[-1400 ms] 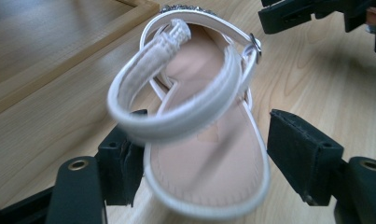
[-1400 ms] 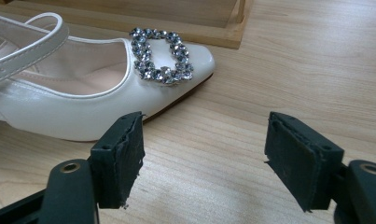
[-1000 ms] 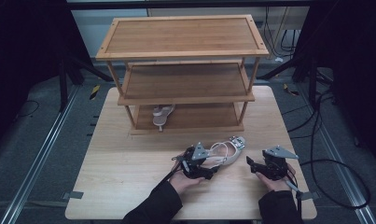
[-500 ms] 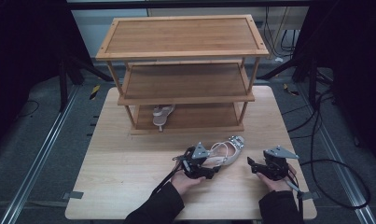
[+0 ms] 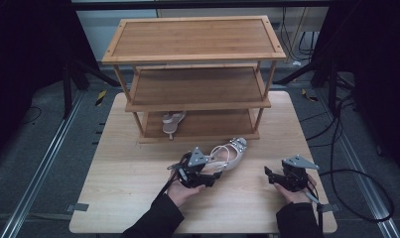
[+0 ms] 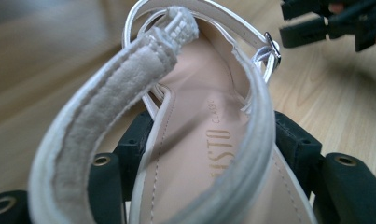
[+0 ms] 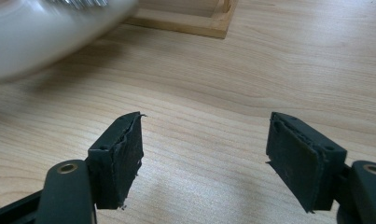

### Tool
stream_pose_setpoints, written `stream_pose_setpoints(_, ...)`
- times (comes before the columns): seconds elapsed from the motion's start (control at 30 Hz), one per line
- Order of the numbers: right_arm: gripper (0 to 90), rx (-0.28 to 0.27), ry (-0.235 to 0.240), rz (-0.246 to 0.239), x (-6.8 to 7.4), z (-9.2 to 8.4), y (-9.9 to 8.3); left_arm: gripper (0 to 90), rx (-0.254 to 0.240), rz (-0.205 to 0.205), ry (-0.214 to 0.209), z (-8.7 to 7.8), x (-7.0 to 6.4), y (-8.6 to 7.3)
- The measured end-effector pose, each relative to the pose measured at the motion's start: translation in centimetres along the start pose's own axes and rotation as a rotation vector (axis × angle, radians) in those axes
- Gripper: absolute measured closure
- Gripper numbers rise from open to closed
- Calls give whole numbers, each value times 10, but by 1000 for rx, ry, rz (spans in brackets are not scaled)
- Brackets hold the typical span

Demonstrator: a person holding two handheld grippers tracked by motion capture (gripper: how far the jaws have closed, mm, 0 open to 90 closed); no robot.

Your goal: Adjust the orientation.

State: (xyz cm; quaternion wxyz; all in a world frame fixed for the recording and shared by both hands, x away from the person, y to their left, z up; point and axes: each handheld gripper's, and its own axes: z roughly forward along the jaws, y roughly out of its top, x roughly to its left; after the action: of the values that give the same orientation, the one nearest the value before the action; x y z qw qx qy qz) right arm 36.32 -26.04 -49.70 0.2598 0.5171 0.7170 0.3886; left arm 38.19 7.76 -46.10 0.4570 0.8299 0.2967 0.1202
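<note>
A white strappy sandal [image 5: 231,151] lies heel-first between the jaws of my left gripper [image 5: 213,174], toe pointing toward the shelf. In the left gripper view its insole and ankle strap [image 6: 209,140] sit between the two black jaws, which are shut on its sides. My right gripper [image 5: 269,177] hovers low over the table to the sandal's right, jaws wide open with nothing between them [image 7: 204,154]. A blurred part of the sandal [image 7: 36,37] shows at the top left of the right gripper view. The right gripper [image 6: 335,23] also appears far off in the left gripper view.
A three-tier wooden shelf [image 5: 192,54] stands at the back of the table. A second pale sandal [image 5: 170,123] rests on its bottom tier, left of centre. The bottom frame [image 7: 195,23] lies just ahead of my right gripper. Cables trail off the table's right side.
My left gripper and the sandal have shifted slightly to the left. The right gripper has stayed almost still.
</note>
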Motion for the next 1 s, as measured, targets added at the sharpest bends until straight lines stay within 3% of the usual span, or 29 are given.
stream_pose_setpoints(0.2, 273, 2, 0, 15, 0, -1, 0, 395, -30, -26, 75, -20, 22, 4)
stream_pose_setpoints(0.43, 271, 4, -2, 19, 0, 0, 0, 395, -51, -60, 144, -31, 46, 10)
stream_pose_setpoints(0.73, 270, 3, -4, 5, 0, 1, 0, 395, -64, -102, 235, -34, 76, 19)
stream_pose_setpoints(1.0, 271, 9, 10, 6, 2, 1, -1, 395, -58, -137, 286, -22, 94, 24)
